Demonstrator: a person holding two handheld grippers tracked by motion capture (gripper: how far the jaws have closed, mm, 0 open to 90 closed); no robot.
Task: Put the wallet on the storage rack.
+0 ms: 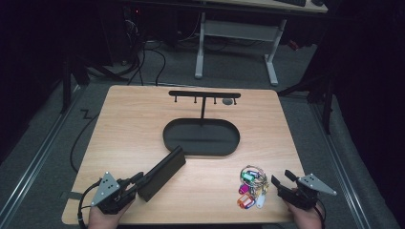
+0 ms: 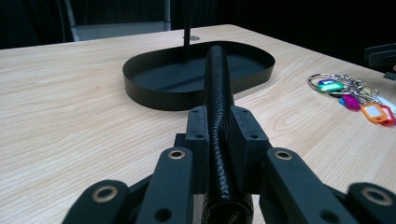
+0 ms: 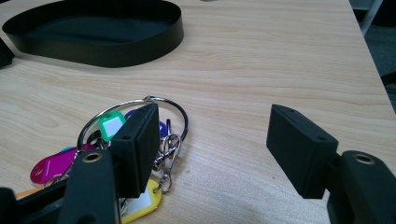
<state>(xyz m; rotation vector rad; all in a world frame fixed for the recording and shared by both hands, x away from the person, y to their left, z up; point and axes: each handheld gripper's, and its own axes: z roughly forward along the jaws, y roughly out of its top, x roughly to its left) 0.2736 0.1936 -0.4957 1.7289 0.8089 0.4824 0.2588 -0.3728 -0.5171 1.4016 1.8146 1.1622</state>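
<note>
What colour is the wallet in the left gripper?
Black, with a pebbly leather grain; the wallet shows best in the left gripper view.

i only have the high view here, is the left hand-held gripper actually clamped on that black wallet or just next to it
Observer: Clamped. In the left gripper view the left hand-held gripper has both pads pressed on the black wallet, which stands on edge between them.
Operator: what's the wallet surface like
Observer: Pebbled, leather-like grain, with a rounded top edge pointing toward the black tray.
Operator: and the right one, on the keys yet
Observer: No. In the right gripper view the right hand-held gripper stands open; the key bunch lies by its left jaw, not between the pads.
Operator: what tags are on it
Observer: A green tag, a magenta one and a yellow one on a metal ring.
</note>
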